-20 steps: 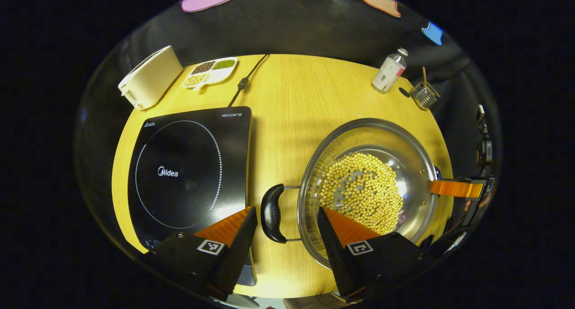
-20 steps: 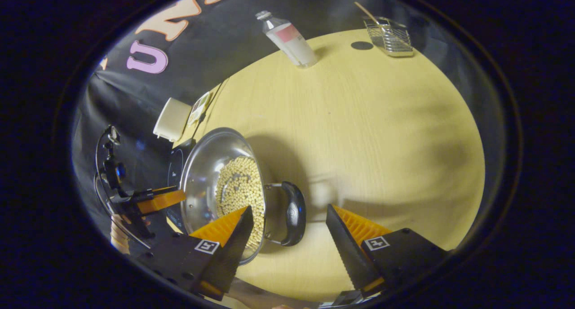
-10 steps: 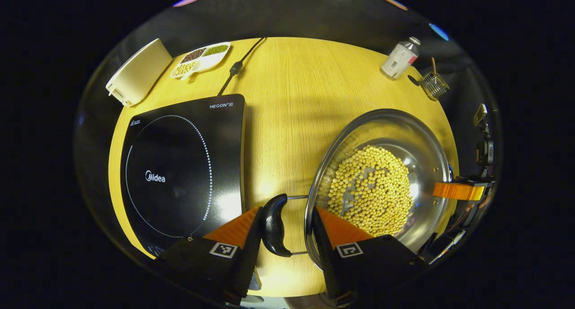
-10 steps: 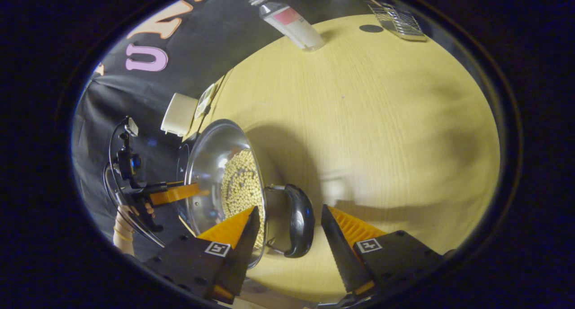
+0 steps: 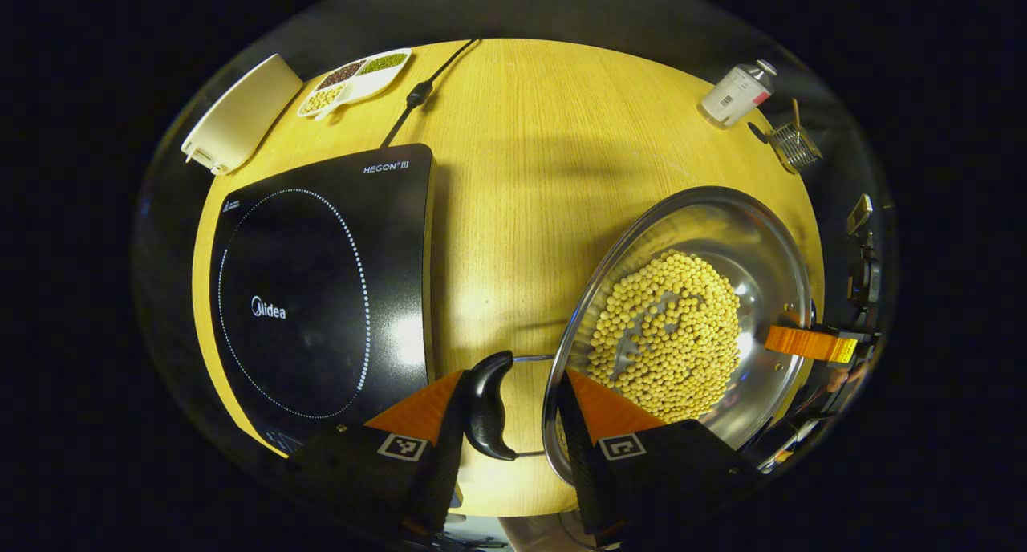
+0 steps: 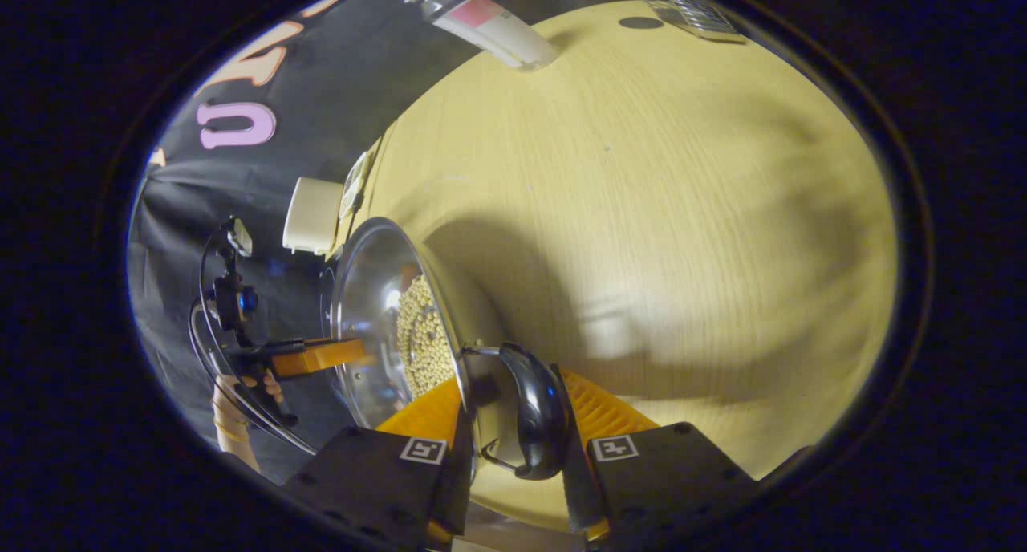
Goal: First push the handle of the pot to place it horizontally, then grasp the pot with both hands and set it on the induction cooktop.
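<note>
The left gripper [image 5: 507, 411] straddles the pot's left black handle [image 5: 489, 407]. Its orange left finger [image 5: 417, 411] touches the handle's outer curve, while the right finger [image 5: 602, 407] sits against the pot's rim, so the jaws are narrowed around the handle's wire loop; whether both pads truly press on it I cannot tell. The right gripper [image 6: 513, 448] has its fingers close on either side of the other black handle [image 6: 536, 411], apparently pinching it.

The pot [image 5: 690, 327], holding a heap of yellow beans [image 5: 666, 335], stands on the wooden table [image 5: 521, 175], just ahead and to the right of the left gripper. The black cooktop [image 5: 313, 287] lies ahead and to the left of the left gripper, clear of the pot.

The likely trouble is an uneven lift. If one grip is looser, the smooth curved handle could slip, the pot would tilt, and beans would spill. The handles ride on thin wire loops, so the pot may also swing between the grippers.
</note>
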### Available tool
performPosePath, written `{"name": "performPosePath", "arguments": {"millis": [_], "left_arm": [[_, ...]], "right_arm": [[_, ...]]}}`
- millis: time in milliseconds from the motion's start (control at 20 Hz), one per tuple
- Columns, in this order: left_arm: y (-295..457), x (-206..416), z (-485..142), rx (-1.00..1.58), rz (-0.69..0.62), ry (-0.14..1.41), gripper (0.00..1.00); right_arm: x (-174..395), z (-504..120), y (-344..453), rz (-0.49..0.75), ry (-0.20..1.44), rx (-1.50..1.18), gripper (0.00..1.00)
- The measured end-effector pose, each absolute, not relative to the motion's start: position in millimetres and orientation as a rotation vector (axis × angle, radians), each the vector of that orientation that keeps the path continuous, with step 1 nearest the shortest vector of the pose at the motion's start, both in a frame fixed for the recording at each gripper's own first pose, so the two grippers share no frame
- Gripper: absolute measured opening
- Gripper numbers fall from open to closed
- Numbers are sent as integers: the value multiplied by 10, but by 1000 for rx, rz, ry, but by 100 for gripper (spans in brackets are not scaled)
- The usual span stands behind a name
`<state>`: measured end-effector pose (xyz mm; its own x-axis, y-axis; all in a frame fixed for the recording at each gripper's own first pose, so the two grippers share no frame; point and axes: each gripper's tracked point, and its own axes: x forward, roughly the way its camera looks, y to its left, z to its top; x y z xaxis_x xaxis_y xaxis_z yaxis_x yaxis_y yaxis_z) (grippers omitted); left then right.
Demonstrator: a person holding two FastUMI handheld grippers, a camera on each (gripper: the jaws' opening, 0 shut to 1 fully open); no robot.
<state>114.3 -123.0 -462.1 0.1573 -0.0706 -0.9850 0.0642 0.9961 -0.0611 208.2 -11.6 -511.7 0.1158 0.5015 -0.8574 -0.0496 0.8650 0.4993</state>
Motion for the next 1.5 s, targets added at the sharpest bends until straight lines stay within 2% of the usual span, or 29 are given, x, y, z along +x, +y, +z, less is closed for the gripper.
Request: {"name": "performPosePath", "arguments": {"millis": [50,100,200,250,300,350,400,550,800,850,1350,1400,1500], "left_arm": [[-1227,1144,-4626,-6,-100,1412,62],[-1228,1142,-4621,-8,-104,1411,63],[-1251,1114,-4634,-28,-105,1412,60],[-1259,1108,-4638,-40,-108,1407,58],[-1263,1097,-4636,-47,-113,1404,60],[-1251,1098,-4641,-47,-121,1398,60],[-1229,1109,-4649,-45,-127,1392,60],[-1205,1125,-4661,-45,-138,1391,60],[-1168,1117,-4687,-46,-166,1416,62],[-1182,1135,-4687,-47,-172,1420,60],[-1166,1271,-4711,3,-267,1441,60],[-1163,1300,-4725,8,-284,1438,60],[-1148,1360,-4749,21,-320,1434,60]], "right_arm": [[2084,-5111,-127,409,1401,377,51],[2089,-5114,-134,402,1392,359,45],[2101,-5079,-139,398,1368,338,45],[2121,-5053,-138,399,1352,333,50],[2120,-5040,-122,402,1337,331,50],[2119,-5019,-116,406,1329,326,43],[2102,-4998,-106,409,1323,321,43],[2042,-4891,-129,410,1322,312,49],[1692,-4713,-159,391,1347,315,50],[1621,-4683,-174,385,1349,320,44],[850,-4485,44,290,1324,353,44],[770,-4452,99,277,1313,355,49],[662,-4411,217,245,1289,364,49]]}}
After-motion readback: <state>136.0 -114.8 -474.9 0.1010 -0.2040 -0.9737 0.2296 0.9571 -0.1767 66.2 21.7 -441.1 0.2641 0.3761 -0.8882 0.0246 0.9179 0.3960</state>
